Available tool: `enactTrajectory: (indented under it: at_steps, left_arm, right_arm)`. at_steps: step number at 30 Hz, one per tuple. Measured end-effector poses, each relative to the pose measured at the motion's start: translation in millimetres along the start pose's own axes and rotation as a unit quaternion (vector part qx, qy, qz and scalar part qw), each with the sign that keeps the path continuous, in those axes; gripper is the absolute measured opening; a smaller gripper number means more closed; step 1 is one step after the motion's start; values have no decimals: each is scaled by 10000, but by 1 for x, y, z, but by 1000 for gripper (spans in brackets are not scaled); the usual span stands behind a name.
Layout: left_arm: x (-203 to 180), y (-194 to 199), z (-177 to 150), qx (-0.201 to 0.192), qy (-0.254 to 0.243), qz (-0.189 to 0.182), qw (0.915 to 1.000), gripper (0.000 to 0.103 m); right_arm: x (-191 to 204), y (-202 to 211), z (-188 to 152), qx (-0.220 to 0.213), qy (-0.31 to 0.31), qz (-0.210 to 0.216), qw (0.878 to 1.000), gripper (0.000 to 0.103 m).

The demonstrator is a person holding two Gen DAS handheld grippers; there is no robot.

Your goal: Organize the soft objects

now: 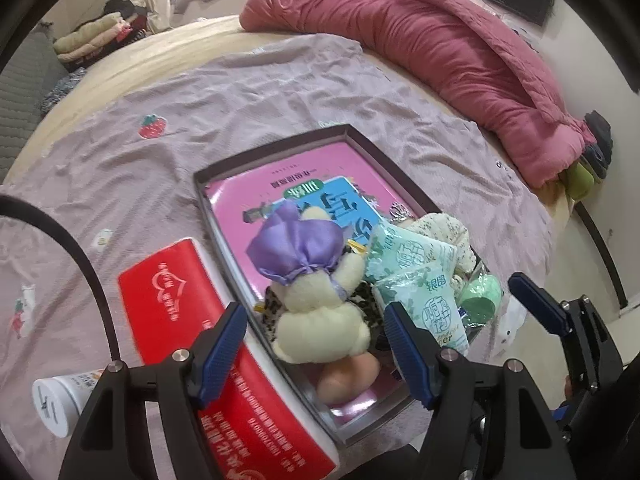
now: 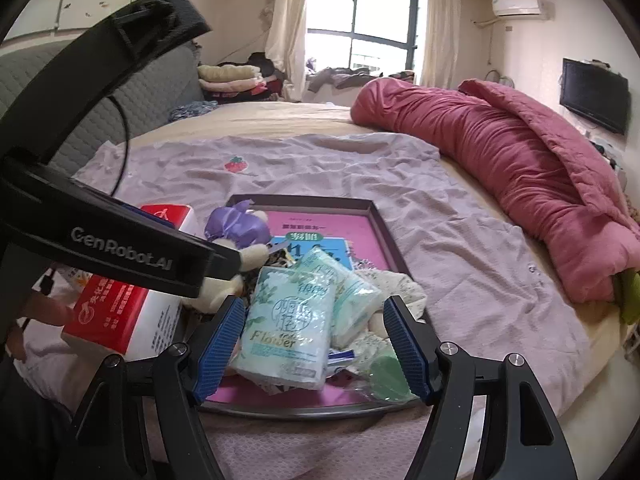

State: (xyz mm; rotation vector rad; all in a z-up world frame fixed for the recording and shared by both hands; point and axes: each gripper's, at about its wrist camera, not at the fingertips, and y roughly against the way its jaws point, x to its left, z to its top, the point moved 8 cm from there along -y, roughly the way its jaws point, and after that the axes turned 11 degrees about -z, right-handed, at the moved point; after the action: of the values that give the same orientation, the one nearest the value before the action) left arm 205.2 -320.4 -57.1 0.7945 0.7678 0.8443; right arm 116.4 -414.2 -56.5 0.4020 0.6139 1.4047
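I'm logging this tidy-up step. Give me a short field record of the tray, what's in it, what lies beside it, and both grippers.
surface: bed with a lilac sheet
tray: dark shallow tray, pink book inside
in tray: plush toy, tissue packs, purple pouch
beside tray: red box, white tube
left gripper: open, holding nothing
right gripper: open, holding nothing

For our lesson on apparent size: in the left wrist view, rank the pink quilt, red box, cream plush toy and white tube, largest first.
1. pink quilt
2. red box
3. cream plush toy, enlarged by nearness
4. white tube, partly hidden
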Motion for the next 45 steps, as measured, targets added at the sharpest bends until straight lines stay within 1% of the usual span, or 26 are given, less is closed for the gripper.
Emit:
enactTrajectory:
  at_steps: [9, 12, 18, 21, 25, 30, 32, 36, 39, 42, 45]
  left_arm:
    - [-1, 26, -6, -264, 26, 48, 9996, 73]
    - [-3, 35, -11, -354, 36, -4, 9994, 73]
    - [-3, 53, -22, -462, -63, 117, 9988, 73]
    - [-1, 66, -26, -578, -39, 112, 9983, 73]
    - [2, 79, -32, -681, -76, 172, 9975, 73]
    - [3, 93, -47, -733, -122, 225, 9970, 74]
    - [7, 98, -53, -758, -95, 270, 9967, 74]
    - [13, 110, -63, -805, -28, 213, 9965, 74]
    - [17, 120, -69, -892, -21, 252, 9957, 75]
    - [22, 128, -78, -930, 50, 186, 9955, 75]
    - [25, 132, -86, -927, 81, 127, 9956, 75]
  right_arm:
    - [-9, 14, 9, -28, -233, -111, 9997, 74]
    - [-9, 17, 8, 86, -292, -97, 9995, 74]
    - [-11, 33, 11, 196, -624, -137, 9978, 74]
    - [-16, 42, 17, 181, -863, -205, 9959, 74]
    - [-22, 56, 27, 59, -959, -382, 9946, 75]
    - [-10, 73, 36, 41, -985, -303, 9947, 75]
    - [-4, 80, 38, 49, -930, -395, 9949, 75]
    - [3, 94, 39, 15, -1013, -458, 9938, 75]
    - [4, 106, 41, -69, -1039, -631, 9926, 75]
    - [8, 118, 35, 11, -1263, -680, 9897, 75]
    - [16, 132, 22, 141, -1375, -775, 9874, 75]
